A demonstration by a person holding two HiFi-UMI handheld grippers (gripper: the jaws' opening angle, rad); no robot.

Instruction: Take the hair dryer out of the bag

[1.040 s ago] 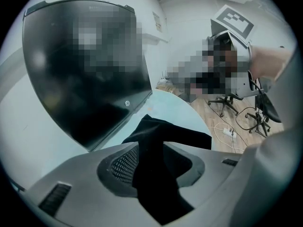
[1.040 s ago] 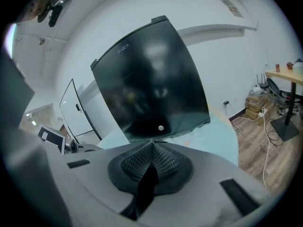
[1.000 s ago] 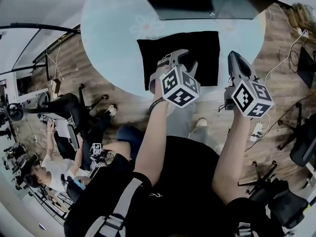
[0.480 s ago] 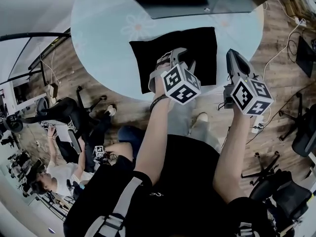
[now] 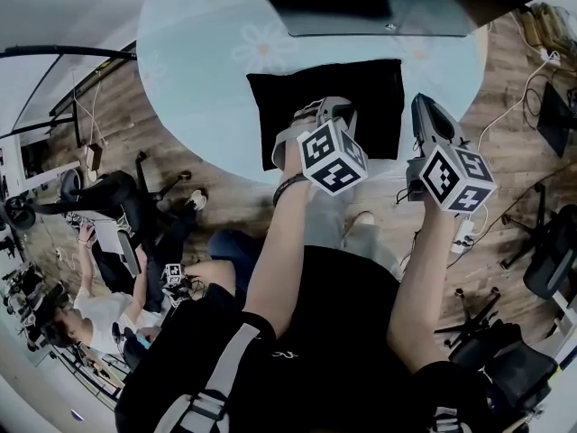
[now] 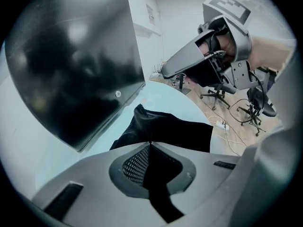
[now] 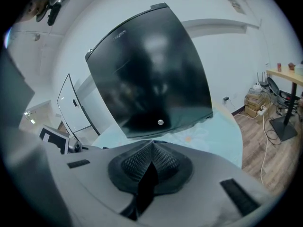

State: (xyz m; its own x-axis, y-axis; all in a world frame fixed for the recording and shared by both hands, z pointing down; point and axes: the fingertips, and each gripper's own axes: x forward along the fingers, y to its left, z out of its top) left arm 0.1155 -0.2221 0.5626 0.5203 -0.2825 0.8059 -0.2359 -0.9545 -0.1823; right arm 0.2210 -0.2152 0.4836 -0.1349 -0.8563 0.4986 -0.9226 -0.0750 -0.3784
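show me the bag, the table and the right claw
bag (image 5: pixel 302 88), head view, flat top left part
table (image 5: pixel 194 79), head view, bare top left of the bag
right claw (image 7: pixel 151 144), right gripper view, where its shut tips meet

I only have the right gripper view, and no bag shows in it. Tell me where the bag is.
Observer: The black bag lies on the round table, just left of the right gripper and not under it.
Operator: Report the left gripper.
Observer: The left gripper is at the bag's near edge. Its fingers are closing and nearly together. I cannot tell whether fabric is caught between them.
Operator: Say whether the hair dryer is out.
Observer: No hair dryer shows on the table in any view.
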